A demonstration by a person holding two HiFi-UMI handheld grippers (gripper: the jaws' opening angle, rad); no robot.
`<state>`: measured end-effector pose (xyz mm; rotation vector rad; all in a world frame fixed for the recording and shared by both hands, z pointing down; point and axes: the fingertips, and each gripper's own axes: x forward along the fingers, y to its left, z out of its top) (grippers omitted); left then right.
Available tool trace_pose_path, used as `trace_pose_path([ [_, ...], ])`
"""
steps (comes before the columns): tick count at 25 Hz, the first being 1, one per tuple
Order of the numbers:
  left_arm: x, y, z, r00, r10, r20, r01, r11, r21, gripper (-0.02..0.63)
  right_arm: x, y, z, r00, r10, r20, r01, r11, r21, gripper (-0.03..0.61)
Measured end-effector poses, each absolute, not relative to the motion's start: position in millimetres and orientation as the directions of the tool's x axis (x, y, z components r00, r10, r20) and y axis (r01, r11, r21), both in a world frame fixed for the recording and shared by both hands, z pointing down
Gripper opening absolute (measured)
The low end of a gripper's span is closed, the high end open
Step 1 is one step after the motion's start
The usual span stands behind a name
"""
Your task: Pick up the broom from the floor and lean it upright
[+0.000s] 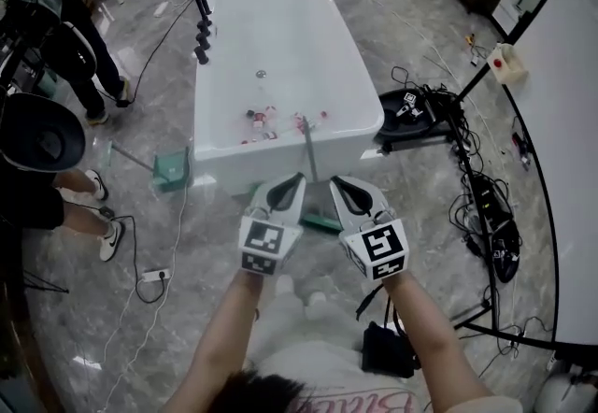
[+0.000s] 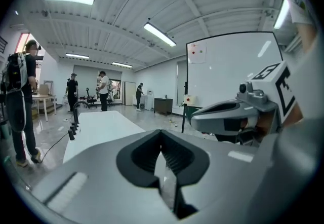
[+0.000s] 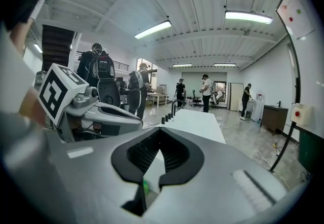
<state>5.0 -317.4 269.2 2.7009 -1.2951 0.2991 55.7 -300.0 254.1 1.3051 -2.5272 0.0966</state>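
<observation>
Far left: a person [image 1: 58,23] in dark clothes stands on the grey marble floor [image 1: 187,243]. Nearer the tub, a green pan-like thing [image 1: 174,168] with a long handle lies on the floor, just beside the tub's left corner.

Centre: white bathtub [image 1: 234,163], black faucet [image 1: 207,5] on its left rim, small items scattered inside.

My left claw [image 1: 297,178] is held up in front of the tub's near wall, jaws pressed together, nothing between them.

The broom [image 1: 307,148] stands between my two claws as seen from the head view. Its grey handle leans upright against the tub's near wall and reaches past the rim. Its green head [image 1: 322,222] sits low at the tub's foot. Neither claw touches it.

My right claw [image 1: 336,180] is level with the left, jaws fully closed, empty.

Right: a tangle of black cables [image 1: 486,210], then a large whiteboard [image 1: 570,168].
</observation>
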Motion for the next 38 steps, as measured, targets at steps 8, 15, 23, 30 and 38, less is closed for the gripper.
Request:
trace_pose_path([
  [8, 14.7, -309.2, 195.7, 0.625, -0.771, 0.124, -0.767, -0.636, -0.092, -0.002, 54.7, -291.9, 204.9, -0.539, -0.815, 0.212, -0.824, 0.562, 0.069, 0.002],
  [15, 34.6, -302.6, 138.8, 0.677, -0.736, 0.026, -0.729, -0.675, -0.112, -0.002, 52.8, -290.0, 149.1, -0.523, -0.840, 0.145, -0.836, 0.539, 0.108, 0.002],
  [23, 43.9, -288.3, 125.2, 0.678, -0.735, 0.011, -0.730, -0.674, -0.113, -0.002, 69.6, -280.2, 134.0, -0.473, -0.872, 0.127, -0.872, 0.484, 0.071, 0.000],
  [30, 47.3, -276.6, 115.3, 0.665, -0.747, -0.002, -0.743, -0.662, -0.100, -0.002, 76.0, -265.5, 121.3, -0.467, -0.878, 0.104, -0.872, 0.477, 0.112, 0.000],
  [38, 38.8, -269.4, 118.5, 0.659, -0.752, 0.014, -0.747, -0.657, -0.103, -0.002, 70.2, -258.4, 120.9, -0.465, -0.880, 0.099, -0.877, 0.473, 0.090, 0.000],
])
